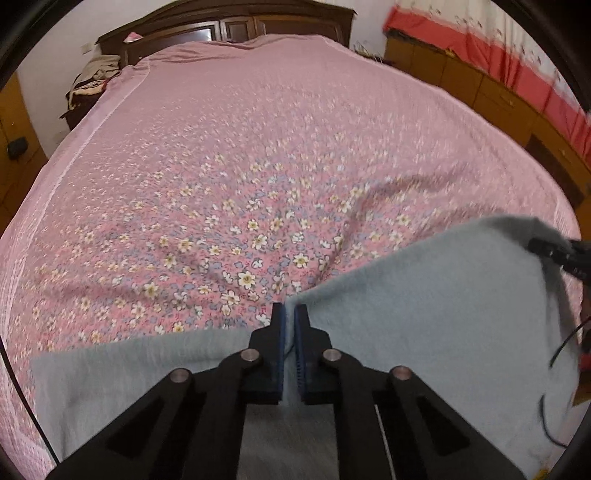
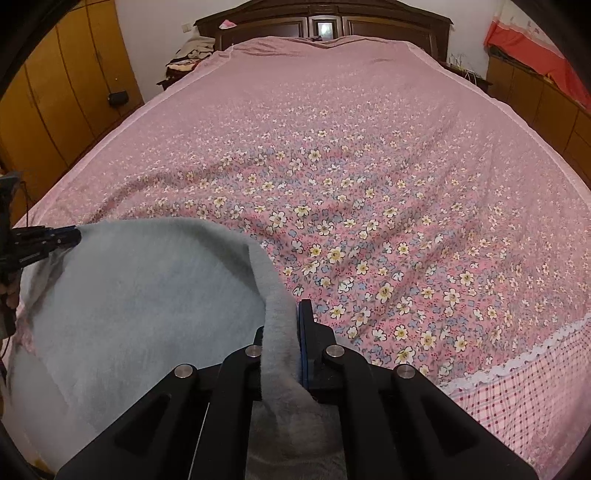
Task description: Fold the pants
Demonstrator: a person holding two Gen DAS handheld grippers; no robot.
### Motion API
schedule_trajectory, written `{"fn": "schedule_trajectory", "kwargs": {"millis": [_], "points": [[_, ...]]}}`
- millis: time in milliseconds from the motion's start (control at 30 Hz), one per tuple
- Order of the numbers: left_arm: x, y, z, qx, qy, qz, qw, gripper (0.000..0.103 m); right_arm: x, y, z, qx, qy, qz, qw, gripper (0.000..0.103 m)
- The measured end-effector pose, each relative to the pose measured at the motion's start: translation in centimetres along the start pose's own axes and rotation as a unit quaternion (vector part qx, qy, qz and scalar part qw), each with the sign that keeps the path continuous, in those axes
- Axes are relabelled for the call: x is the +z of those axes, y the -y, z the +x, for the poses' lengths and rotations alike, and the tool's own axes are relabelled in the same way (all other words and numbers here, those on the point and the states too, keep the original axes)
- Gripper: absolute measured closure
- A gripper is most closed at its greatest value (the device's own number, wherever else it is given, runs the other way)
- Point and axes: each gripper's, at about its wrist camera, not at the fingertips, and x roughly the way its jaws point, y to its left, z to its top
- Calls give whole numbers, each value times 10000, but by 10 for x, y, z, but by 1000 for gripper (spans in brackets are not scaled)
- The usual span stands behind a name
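The pants point(image 1: 424, 306) are pale grey fleece, held up over the near end of the bed. My left gripper point(image 1: 289, 314) is shut on an edge of the pants, with cloth pinched between its blue pads. My right gripper point(image 2: 286, 314) is shut on another edge of the pants point(image 2: 147, 288), and a fold of fleece hides its left finger. The cloth hangs stretched between the two grippers. The right gripper shows at the right edge of the left wrist view point(image 1: 554, 253), and the left gripper shows at the left edge of the right wrist view point(image 2: 55, 236).
A pink floral bedspread point(image 2: 369, 184) covers the large bed. A dark wooden headboard point(image 2: 321, 22) stands at the far end. Wooden wardrobes point(image 2: 55, 92) line the left side, low wooden cabinets point(image 2: 535, 88) the right. Clothes lie heaped on a nightstand point(image 2: 184, 62).
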Motion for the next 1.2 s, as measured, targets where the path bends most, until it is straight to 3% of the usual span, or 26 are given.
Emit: {"fn": "schedule_trajectory", "kwargs": {"millis": [467,1200], "points": [[-28,23,-96,-31,561,-8,9984,99,-10,-9,-43,129,242,45,9996,97],[-97,58,-170,32,922,-286,9953,99,-53,-35,-100,301,453,-109,9985,97]]}}
